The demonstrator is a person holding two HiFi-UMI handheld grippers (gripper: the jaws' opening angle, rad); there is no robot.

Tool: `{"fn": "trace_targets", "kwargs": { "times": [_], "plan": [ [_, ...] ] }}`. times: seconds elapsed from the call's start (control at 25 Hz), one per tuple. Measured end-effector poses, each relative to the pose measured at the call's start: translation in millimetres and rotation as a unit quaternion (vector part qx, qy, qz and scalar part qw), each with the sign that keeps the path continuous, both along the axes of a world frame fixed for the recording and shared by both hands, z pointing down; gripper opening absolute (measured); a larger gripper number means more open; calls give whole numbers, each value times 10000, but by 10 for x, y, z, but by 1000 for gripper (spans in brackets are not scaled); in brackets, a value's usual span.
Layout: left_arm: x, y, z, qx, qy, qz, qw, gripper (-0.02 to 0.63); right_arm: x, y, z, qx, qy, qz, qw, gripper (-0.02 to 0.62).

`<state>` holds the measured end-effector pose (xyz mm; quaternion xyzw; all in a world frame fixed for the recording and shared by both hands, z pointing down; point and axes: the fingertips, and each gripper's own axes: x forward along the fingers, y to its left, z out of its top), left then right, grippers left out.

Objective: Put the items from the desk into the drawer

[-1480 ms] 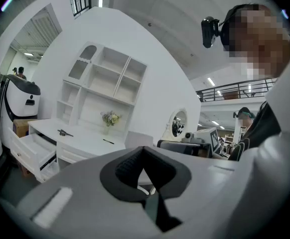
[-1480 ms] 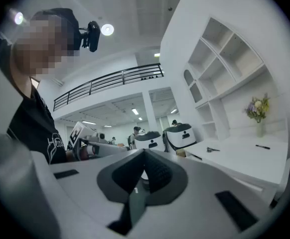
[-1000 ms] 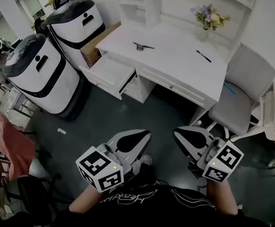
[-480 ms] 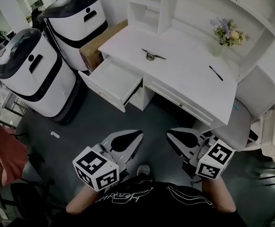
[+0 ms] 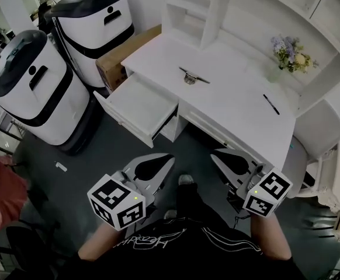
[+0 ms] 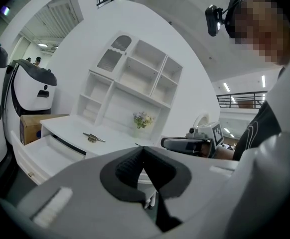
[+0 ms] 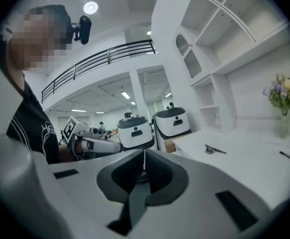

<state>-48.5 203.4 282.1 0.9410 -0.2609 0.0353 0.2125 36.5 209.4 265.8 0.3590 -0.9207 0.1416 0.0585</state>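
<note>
— What sits on the white desk (image 5: 234,107)?
— A small dark metal tool (image 5: 193,77) lies toward the back left. A black pen (image 5: 271,104) lies well apart from it on the right. A vase of flowers (image 5: 288,52) stands upright in the back right corner.
— And the drawer (image 5: 136,105)?
— It is pulled out at the desk's left end, above the dark grey floor (image 5: 106,156). A small white scrap (image 5: 60,167) lies on that floor, further left.

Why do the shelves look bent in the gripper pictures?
Left gripper view: the wide-angle lens bows the shelves, corners go black. Right gripper view: same bowing, a ceiling lamp glares. Head view: desk evenly lit, sharp.
</note>
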Motion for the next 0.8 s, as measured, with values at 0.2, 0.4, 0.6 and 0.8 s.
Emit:
{"fn": "trace_targets", "kwargs": {
  "times": [0.2, 0.4, 0.6, 0.8],
  "plan": [
    [7, -406, 109, -82, -36, -161, 9998, 9, 80, -488, 78, 71, 69, -49, 9999, 11],
    [80, -973, 226, -240, -196, -338, 9989, 9, 193, -1183, 277, 9, 163, -186, 9997, 11],
    [170, -1676, 266, -400, -342, -619, 9967, 9, 295, -1969, 382, -48, 115, -339, 9993, 11],
    [275, -2268, 338, -519, -399, -830, 9944, 9, 385, -2606, 483, -91, 192, -494, 9986, 47]
  ]
}}
